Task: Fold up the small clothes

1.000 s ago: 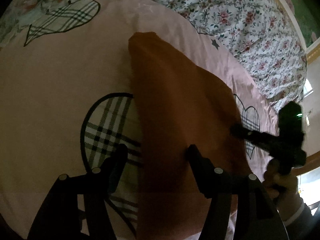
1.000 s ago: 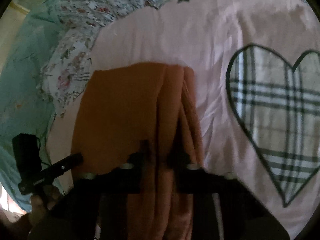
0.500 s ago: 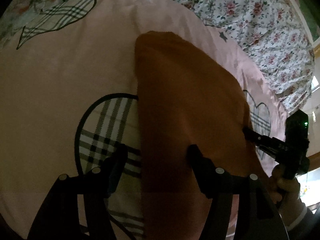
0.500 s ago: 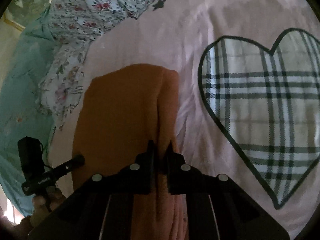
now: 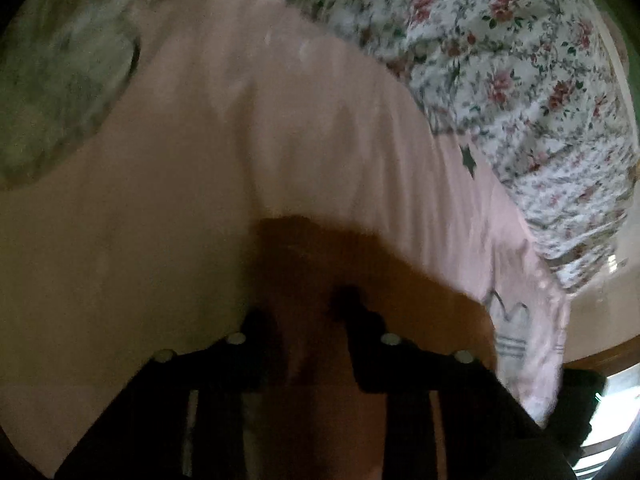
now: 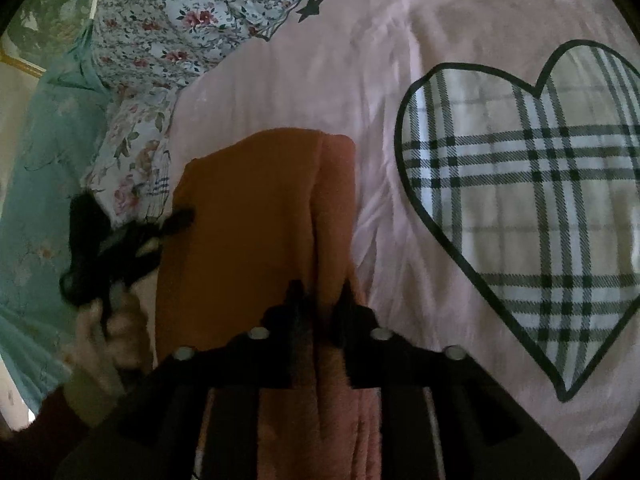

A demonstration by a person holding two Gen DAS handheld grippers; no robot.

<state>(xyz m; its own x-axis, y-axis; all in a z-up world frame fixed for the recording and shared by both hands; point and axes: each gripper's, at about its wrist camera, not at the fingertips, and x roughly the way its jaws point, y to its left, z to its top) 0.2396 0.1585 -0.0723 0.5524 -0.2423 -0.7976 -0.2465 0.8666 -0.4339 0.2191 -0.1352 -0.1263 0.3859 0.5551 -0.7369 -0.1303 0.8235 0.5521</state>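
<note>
The orange cloth (image 6: 256, 232) lies folded lengthwise on the bed's pink cover (image 6: 340, 60). The right gripper (image 6: 320, 300), just opening, straddles its fold ridge. The left gripper (image 5: 306, 312), just closing, has cloth between its fingers; grip unclear. Floral bedding (image 5: 520, 80) lies beyond.

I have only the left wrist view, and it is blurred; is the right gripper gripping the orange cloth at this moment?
Observer: No. The right gripper has just been opening. Its jaws stand apart, with a folded ridge of the orange cloth between them.
Operator: Where on the cloth is my left gripper?
Observer: In the right wrist view its tip is at the cloth's left edge, opposite that ridge.
Operator: Is anything lying beside the cloth on the right?
Observer: Only a large plaid heart printed on the pink bedspread. It is fully uncovered and clear of the cloth.
</note>
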